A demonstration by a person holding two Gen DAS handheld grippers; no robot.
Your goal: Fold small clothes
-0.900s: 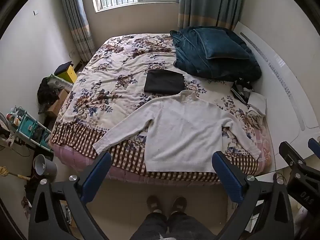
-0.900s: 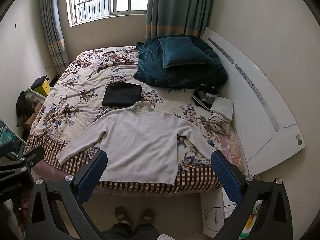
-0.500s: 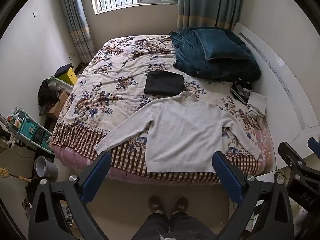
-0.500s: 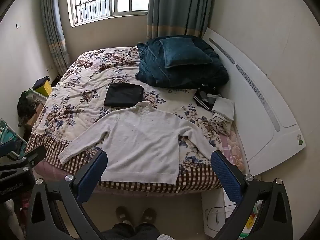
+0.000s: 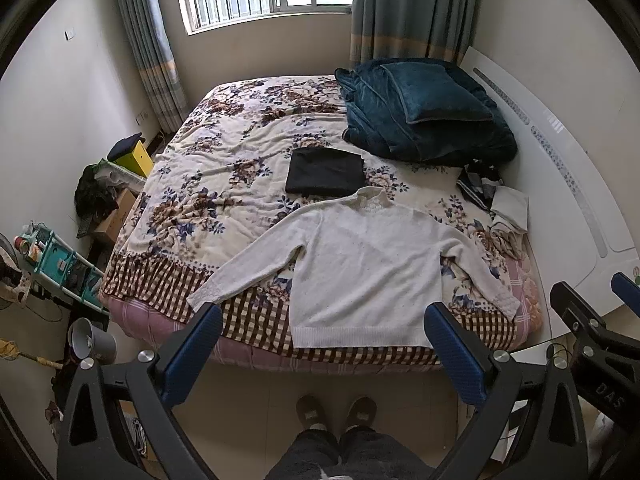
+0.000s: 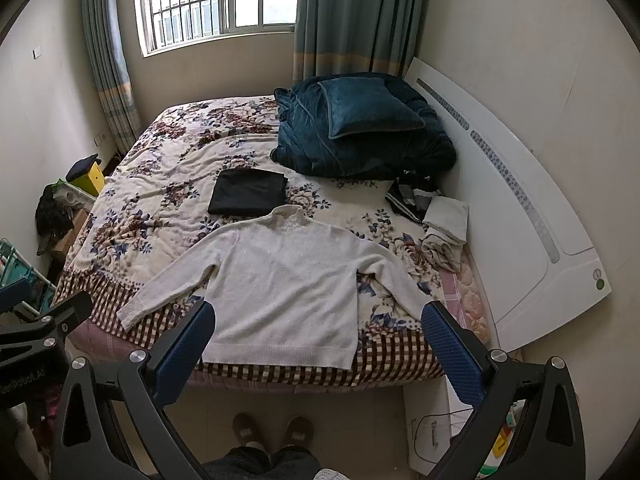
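Tongs on the left [image 5: 323, 346] and right [image 6: 318, 344] both stand wide, holding nothing, hovering short of the bed [image 5: 256, 332]. Toward twelve o'clock from them a white sweater [image 5: 368, 272] lies flat with sleeves spread, hem by the bed's near edge. Folded black cloth [image 5: 325, 177] lies just beyond its collar, with a teal blanket [image 5: 428, 116] at one o'clock.

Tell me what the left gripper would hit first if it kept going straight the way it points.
Probably the flat cream knitted sweater on the floral-blanketed bed; the open left gripper aims near its hem, though depth is unclear.
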